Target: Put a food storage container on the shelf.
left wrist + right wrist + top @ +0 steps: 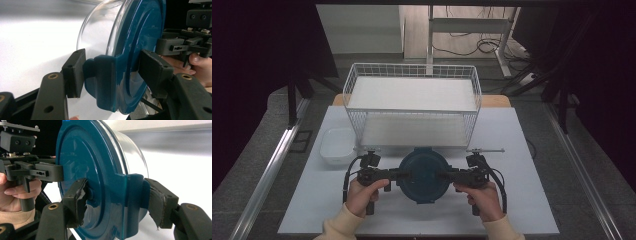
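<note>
A round clear glass container [423,172] with a dark teal lid is held between my two grippers over the front middle of the white table [512,200]. My left gripper [399,175] is shut on the lid's left latch tab [100,75], with one pad on the lid's top and the other against the tab. My right gripper [447,175] is shut the same way on the opposite latch tab [135,195]. The glass wall [97,32] shows past the lid [82,157]. A hand grips each gripper's handle.
A white wire basket [411,65] with two white shelves stands just behind the container. A small white tub [337,145] sits to the basket's left front. A thin metal rod [484,150] lies by the basket's right front corner.
</note>
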### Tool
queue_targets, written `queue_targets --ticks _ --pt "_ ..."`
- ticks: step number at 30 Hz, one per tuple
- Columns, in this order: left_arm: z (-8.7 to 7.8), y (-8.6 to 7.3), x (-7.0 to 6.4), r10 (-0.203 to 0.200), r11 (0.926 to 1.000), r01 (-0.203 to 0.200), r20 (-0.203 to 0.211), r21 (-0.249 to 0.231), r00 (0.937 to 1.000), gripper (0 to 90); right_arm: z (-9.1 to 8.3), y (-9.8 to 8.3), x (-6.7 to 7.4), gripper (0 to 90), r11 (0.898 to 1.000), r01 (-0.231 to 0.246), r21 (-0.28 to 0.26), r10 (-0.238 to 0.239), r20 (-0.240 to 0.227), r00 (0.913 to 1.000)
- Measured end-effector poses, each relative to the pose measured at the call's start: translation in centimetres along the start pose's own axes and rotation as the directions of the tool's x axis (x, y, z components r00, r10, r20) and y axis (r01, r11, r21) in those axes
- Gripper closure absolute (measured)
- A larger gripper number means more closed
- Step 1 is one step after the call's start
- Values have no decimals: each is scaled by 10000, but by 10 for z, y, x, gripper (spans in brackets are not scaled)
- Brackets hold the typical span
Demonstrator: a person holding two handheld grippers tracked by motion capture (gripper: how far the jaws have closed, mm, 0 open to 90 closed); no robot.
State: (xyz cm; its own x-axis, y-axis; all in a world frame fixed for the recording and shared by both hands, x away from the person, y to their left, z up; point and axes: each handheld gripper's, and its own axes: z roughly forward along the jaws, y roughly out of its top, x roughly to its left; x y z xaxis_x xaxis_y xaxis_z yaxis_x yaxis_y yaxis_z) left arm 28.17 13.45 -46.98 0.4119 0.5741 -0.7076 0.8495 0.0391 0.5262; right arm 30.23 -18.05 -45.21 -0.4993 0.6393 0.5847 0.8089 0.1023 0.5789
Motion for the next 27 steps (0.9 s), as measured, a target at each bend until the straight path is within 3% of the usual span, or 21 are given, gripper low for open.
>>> queue_targets --ticks 6,17,27 --pt "-6 1 -8 240 9996 -240 -22 -144 9997 403 -7 2 8 376 9995 281 -173 -280 41 9996" --pt "-12 7 -14 315 9992 -313 67 -256 9995 404 -12 9 16 376 9982 522 -311 -520 84 9986" --pt "-19 29 -28 689 9970 -689 -24 -361 9976 405 -22 25 24 376 9951 694 -709 -690 79 9976"
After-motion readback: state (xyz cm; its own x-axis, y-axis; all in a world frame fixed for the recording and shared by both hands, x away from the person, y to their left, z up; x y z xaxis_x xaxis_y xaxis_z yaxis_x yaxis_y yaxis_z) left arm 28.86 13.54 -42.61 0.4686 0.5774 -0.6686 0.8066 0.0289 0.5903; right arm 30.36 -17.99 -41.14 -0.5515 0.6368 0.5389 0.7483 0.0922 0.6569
